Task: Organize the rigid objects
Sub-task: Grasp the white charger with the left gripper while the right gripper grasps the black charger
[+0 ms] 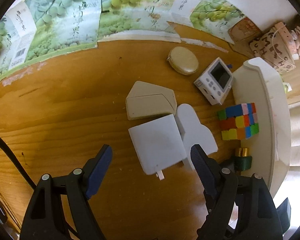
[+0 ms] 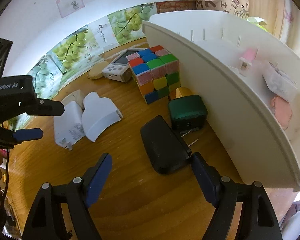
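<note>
My left gripper (image 1: 151, 156) hangs open over the wooden table, just short of a white charger block (image 1: 157, 142) with its prongs toward me. A pale blue-white curved cover (image 1: 196, 129) and a beige wedge-shaped case (image 1: 150, 105) lie beside it. My right gripper (image 2: 151, 166) is open above a black oblong case (image 2: 163, 144); its right finger is close to the case's near corner, and nothing is gripped. A green plug adapter (image 2: 187, 112) sits behind the case. A colour cube (image 2: 156, 74) stands by the white bin (image 2: 220, 84).
A small white handheld console (image 1: 215, 82) and a beige oval case (image 1: 183, 63) lie farther back. Grape-printed cardboard (image 1: 70, 20) lines the wall. The bin holds a pink clip (image 2: 248, 59) and a clear box. The left gripper's body (image 2: 20, 100) and a hand show at the left edge.
</note>
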`<action>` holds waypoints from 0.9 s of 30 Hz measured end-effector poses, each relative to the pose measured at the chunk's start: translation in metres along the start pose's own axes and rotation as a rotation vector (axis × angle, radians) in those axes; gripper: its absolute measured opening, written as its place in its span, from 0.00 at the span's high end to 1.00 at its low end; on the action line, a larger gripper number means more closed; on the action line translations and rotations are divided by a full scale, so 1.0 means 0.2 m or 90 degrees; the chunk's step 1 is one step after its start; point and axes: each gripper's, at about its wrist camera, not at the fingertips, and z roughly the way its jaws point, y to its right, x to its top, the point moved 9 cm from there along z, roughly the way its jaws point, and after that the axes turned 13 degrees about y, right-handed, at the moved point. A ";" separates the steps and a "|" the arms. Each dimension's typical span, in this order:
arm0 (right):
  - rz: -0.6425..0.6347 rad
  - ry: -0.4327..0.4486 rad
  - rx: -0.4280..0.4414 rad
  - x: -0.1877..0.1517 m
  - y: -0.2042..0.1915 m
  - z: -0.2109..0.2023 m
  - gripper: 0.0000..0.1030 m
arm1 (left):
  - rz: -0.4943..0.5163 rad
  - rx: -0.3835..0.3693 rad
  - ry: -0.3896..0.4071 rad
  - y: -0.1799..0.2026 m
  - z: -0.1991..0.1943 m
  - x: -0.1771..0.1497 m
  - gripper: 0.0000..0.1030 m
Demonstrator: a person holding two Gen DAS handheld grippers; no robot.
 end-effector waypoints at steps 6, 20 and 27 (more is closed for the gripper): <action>-0.024 0.014 -0.011 0.01 0.00 0.05 0.21 | -0.013 0.008 -0.024 -0.01 0.08 -0.01 0.20; -0.124 0.038 -0.030 0.03 -0.05 0.12 0.21 | -0.018 0.023 -0.039 0.01 0.13 0.00 0.23; -0.145 0.047 -0.006 0.04 -0.07 0.11 0.40 | -0.031 0.007 -0.035 0.02 0.13 0.01 0.35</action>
